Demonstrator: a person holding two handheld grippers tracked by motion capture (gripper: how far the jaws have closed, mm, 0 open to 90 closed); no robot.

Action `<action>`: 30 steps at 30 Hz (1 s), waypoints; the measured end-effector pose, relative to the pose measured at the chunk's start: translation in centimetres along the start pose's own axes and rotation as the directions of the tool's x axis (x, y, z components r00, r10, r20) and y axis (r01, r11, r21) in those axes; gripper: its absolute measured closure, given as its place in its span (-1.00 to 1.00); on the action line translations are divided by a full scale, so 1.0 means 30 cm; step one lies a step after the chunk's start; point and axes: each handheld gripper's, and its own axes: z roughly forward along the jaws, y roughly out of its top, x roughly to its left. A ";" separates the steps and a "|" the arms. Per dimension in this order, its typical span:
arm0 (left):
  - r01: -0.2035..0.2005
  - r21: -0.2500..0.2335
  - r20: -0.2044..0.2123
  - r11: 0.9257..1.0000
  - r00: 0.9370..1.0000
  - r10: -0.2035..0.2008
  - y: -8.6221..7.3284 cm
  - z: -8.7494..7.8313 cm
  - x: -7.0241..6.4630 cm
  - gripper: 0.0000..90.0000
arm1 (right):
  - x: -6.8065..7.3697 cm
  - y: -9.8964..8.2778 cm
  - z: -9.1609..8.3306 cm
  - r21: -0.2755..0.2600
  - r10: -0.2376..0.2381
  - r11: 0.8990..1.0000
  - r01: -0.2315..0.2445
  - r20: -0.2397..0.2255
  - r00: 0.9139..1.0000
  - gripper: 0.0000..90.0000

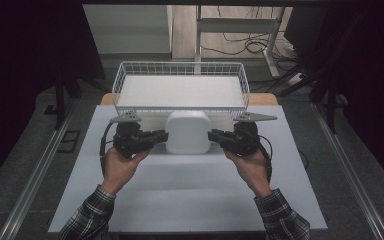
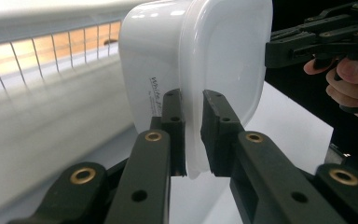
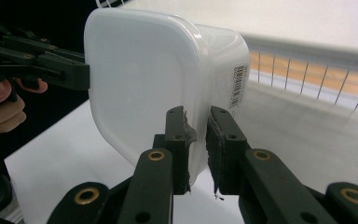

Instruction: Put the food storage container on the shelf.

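From above: one white plastic container (image 1: 188, 132) sits just before one wire basket (image 1: 180, 86), my left gripper (image 1: 161, 135) and right gripper (image 1: 215, 135) pinching opposite edges. Left gripper view: my jaws clamp its rim. Right gripper view: same, bare table (image 3: 65, 154) beside.

lab: floor cables (image 1: 245, 45), metal rails (image 1: 40, 165)

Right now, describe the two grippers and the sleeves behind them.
Both the left gripper and the right gripper are black, with two flat jaws built from bolted links showing brass-coloured pivot rings. Each carries a grey three-cornered plate on top and trails a black cable that loops back beside the wrist. The person wears dark plaid sleeves with light checks; both hands are bare.
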 end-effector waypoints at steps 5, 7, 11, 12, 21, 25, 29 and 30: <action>-0.014 -0.022 -0.008 1.000 1.000 0.014 0.070 -0.021 0.001 0.78 | -0.004 0.076 -0.013 -0.023 -0.010 1.000 0.010 -0.007 1.000 0.75; -0.016 -0.030 -0.012 0.999 1.000 0.016 0.100 -0.029 0.002 0.79 | -0.004 0.107 -0.017 -0.034 -0.020 0.999 0.020 -0.002 1.000 0.75; -0.027 -0.049 -0.011 0.998 1.000 0.027 0.169 -0.046 0.008 0.79 | -0.009 0.174 -0.024 -0.051 -0.022 0.998 0.023 0.003 1.000 0.75; -0.029 -0.053 -0.012 0.998 1.000 0.029 0.188 -0.049 0.009 0.79 | -0.011 0.191 -0.026 -0.056 -0.022 0.998 0.023 0.004 1.000 0.75; -0.019 -0.063 -0.009 0.998 1.000 0.019 0.325 -0.045 0.061 0.79 | -0.043 0.333 -0.014 -0.087 -0.014 0.996 0.017 0.034 0.999 0.73; 0.005 -0.053 -0.008 0.999 1.000 -0.005 0.348 -0.019 0.095 0.79 | -0.067 0.368 0.012 -0.074 -0.004 0.997 0.008 0.051 0.999 0.73; 0.035 -0.043 -0.009 0.998 0.999 -0.035 0.353 0.004 0.132 0.78 | -0.093 0.382 0.046 -0.053 0.018 0.998 -0.015 0.056 0.998 0.72; 0.039 -0.042 -0.007 0.998 0.999 -0.040 0.352 0.006 0.140 0.78 | -0.097 0.384 0.055 -0.048 0.020 0.999 -0.017 0.056 0.998 0.72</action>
